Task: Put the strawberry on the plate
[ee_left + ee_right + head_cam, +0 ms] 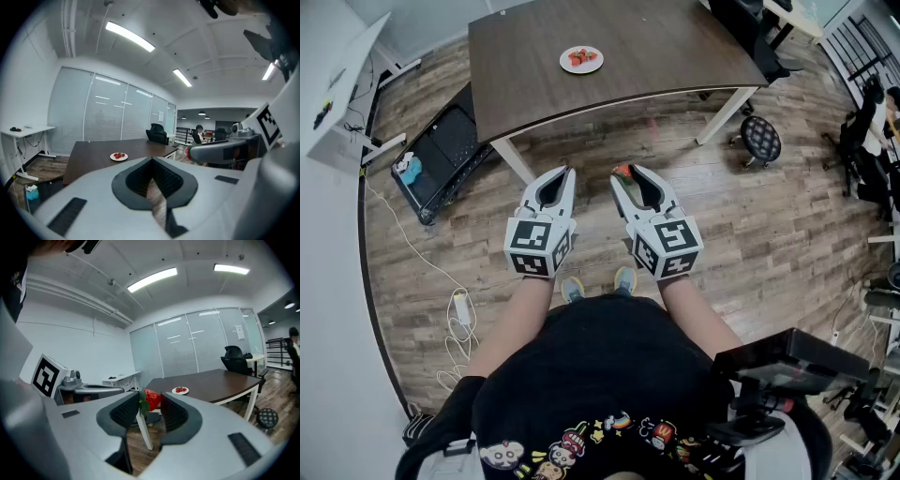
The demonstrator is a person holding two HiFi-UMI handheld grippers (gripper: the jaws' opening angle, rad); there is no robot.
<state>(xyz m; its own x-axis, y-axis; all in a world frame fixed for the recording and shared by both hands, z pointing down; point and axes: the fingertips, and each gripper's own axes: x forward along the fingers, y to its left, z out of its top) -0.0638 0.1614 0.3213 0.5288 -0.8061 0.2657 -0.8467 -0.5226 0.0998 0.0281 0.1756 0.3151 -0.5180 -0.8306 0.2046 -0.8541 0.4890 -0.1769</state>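
Note:
A red strawberry (pixel 151 399) with green leaves is pinched at the tips of my right gripper (pixel 149 402), which is shut on it; it also shows as a red spot at the jaw tips, the strawberry (pixel 622 172). A white plate (pixel 581 59) holding several strawberries sits on the dark brown table (pixel 675 47), well ahead of both grippers. The same plate (pixel 119 156) and plate (pixel 180 390) appear small in both gripper views. My left gripper (pixel 565 178) is held beside the right one, its jaws closed together with nothing between them.
I stand on a wooden floor (pixel 750 234) short of the table's near edge. A black stool (pixel 760 138) stands at the right, a black cart (pixel 441 159) at the left with cables (pixel 455 309) on the floor. A white desk (pixel 342 80) is far left. Office chairs (pixel 157 132) are behind the table.

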